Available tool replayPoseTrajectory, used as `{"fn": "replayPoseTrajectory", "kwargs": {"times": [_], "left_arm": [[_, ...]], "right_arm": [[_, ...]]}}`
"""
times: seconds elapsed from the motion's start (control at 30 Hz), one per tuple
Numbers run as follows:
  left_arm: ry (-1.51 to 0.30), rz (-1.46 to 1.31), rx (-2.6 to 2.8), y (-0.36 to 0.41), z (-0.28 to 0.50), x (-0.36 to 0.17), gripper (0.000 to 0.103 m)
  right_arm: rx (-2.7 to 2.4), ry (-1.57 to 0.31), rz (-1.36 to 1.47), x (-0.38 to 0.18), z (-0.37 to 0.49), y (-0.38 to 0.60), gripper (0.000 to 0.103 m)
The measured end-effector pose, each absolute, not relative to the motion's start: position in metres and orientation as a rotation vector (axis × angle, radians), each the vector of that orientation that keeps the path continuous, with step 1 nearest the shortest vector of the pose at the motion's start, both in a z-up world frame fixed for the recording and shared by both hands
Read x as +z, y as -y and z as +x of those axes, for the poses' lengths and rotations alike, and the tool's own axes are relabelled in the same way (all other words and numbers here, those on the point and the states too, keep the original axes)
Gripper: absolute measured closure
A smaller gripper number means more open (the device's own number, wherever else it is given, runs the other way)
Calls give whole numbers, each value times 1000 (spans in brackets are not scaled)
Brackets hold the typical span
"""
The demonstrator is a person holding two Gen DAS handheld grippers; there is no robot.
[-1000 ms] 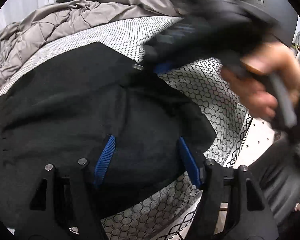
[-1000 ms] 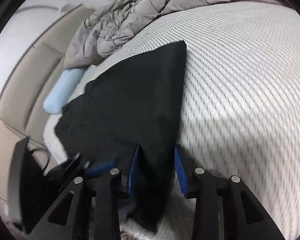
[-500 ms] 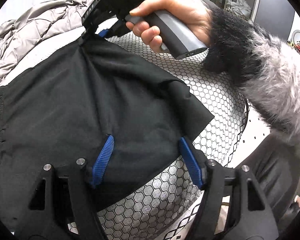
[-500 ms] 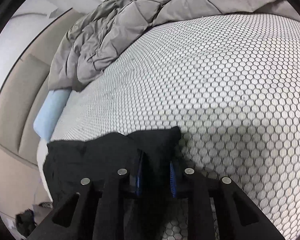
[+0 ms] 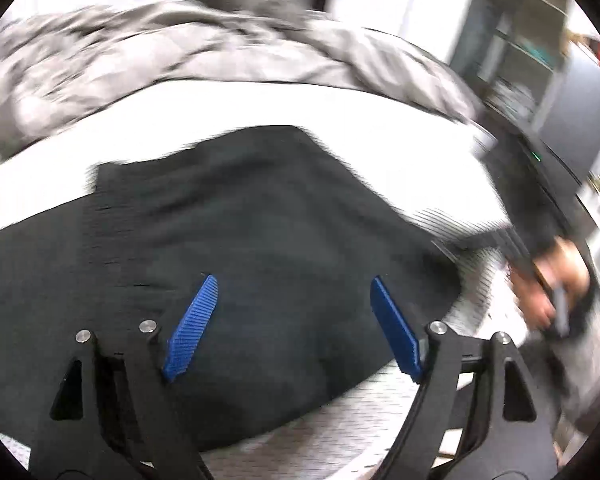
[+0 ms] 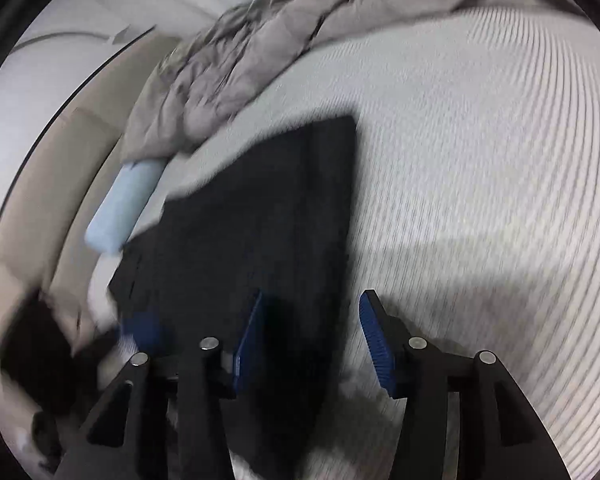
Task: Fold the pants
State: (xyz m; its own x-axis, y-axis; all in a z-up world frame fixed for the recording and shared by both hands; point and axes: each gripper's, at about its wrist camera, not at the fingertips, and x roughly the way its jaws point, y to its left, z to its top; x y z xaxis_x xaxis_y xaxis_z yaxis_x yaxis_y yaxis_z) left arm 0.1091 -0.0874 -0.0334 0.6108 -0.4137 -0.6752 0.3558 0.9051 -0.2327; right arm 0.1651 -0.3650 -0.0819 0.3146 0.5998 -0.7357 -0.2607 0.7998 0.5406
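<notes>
The black pants (image 5: 252,248) lie folded flat on the white honeycomb-patterned bed cover (image 5: 340,432). They also show in the right wrist view (image 6: 268,216) as a dark, roughly rectangular slab. My left gripper (image 5: 292,324) is open and empty, with the near part of the pants between its blue pads. My right gripper (image 6: 310,338) is open and empty over the near right edge of the pants. In the left wrist view the right gripper, held by a hand (image 5: 548,280), is a blur at the right, off the pants.
A grey quilted duvet (image 5: 188,48) is bunched along the far side of the bed, and also shows in the right wrist view (image 6: 268,40). A light blue pillow (image 6: 124,204) lies by the beige headboard (image 6: 48,184). Dark shelving (image 5: 548,72) stands at the right.
My right gripper let go of the pants edge it had carried across, opened, and pulled back to the right. The pants now lie folded. My left gripper stayed open.
</notes>
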Motion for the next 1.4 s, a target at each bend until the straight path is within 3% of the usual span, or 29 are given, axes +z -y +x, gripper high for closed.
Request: {"fn": "replayPoseTrajectory", "kwargs": {"times": [0.03, 0.1, 0.27, 0.3, 0.33, 0.4, 0.57, 0.63, 0.7, 0.97, 1.2, 1.4], "left_arm": [[-815, -104, -404, 75, 114, -37, 26], [-866, -133, -350, 52, 122, -48, 26], [-839, -102, -356, 30, 115, -41, 26], [-826, -87, -358, 29, 115, -38, 26], [-810, -79, -358, 28, 116, -33, 26], [-763, -90, -384, 31, 126, -20, 26], [-798, 21, -422, 74, 180, -14, 24], [-907, 42, -365, 72, 205, -34, 36], [-938, -40, -360, 52, 209, -44, 37], [-759, -20, -419, 50, 120, -12, 34], [-847, 204, -613, 93, 91, -60, 34], [-838, 149, -607, 61, 73, -50, 34]], "right_arm": [[592, -1122, 307, -85, 148, 363, 84], [604, -1130, 248, -88, 116, 364, 88], [595, -1057, 196, -59, 87, 373, 86], [605, -1004, 201, -47, 87, 374, 74], [605, -967, 209, -40, 91, 374, 51], [574, -925, 192, -33, 109, 367, 32], [511, -971, 214, -51, 176, 350, 32], [469, -978, 201, -62, 197, 342, 41], [383, -980, 150, -66, 210, 350, 42], [398, -824, -17, -37, 147, 310, 43], [546, -883, -136, -85, 127, 241, 44], [432, -850, -278, -86, 112, 291, 46]]}}
